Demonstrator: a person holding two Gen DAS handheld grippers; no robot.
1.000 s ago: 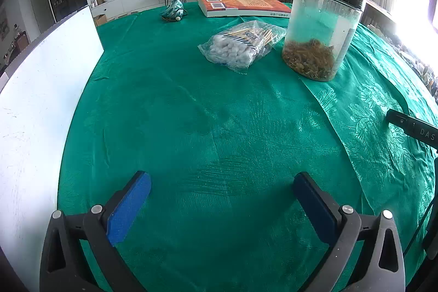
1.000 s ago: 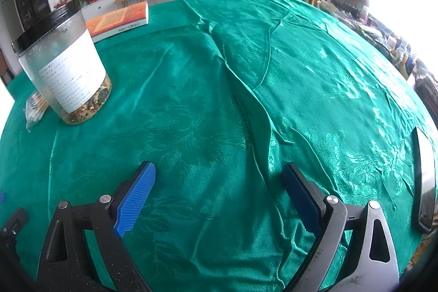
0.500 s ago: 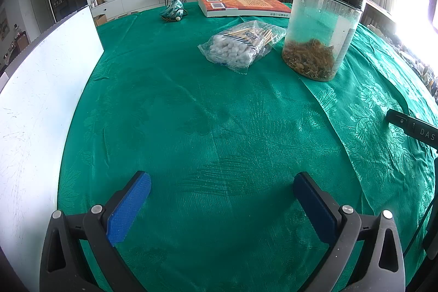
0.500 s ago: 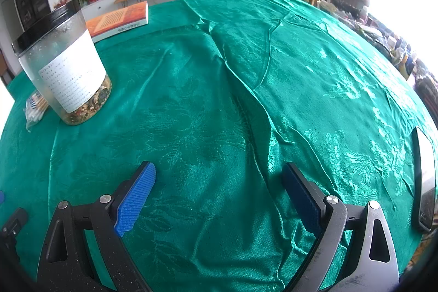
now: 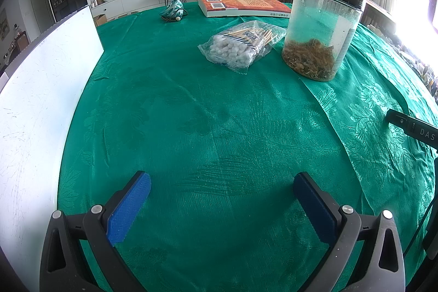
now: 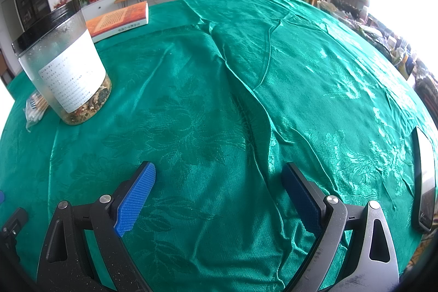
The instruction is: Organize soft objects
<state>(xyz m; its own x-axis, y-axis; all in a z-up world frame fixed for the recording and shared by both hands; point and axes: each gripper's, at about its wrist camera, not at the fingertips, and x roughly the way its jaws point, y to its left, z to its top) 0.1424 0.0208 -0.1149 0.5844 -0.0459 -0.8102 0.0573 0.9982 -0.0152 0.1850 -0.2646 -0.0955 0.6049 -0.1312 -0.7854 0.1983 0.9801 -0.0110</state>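
Reaching first with the left hand-held gripper (image 5: 221,189), spread wide and empty, toward the bag of cotton swabs (image 5: 242,44); pinching loose plastic, avoiding the jar (image 5: 321,29); right hand-held gripper (image 6: 219,181) likewise spread.

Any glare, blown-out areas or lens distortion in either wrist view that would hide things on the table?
Left wrist view: window at right blown out, whiteboard bright but scratches readable; bag of cotton swabs and jar sharp. Right wrist view: upper right overexposed, sheen on the tablecloth folds; the swab bag mostly hidden behind the jar. Both: strong fisheye bending, dark corners.
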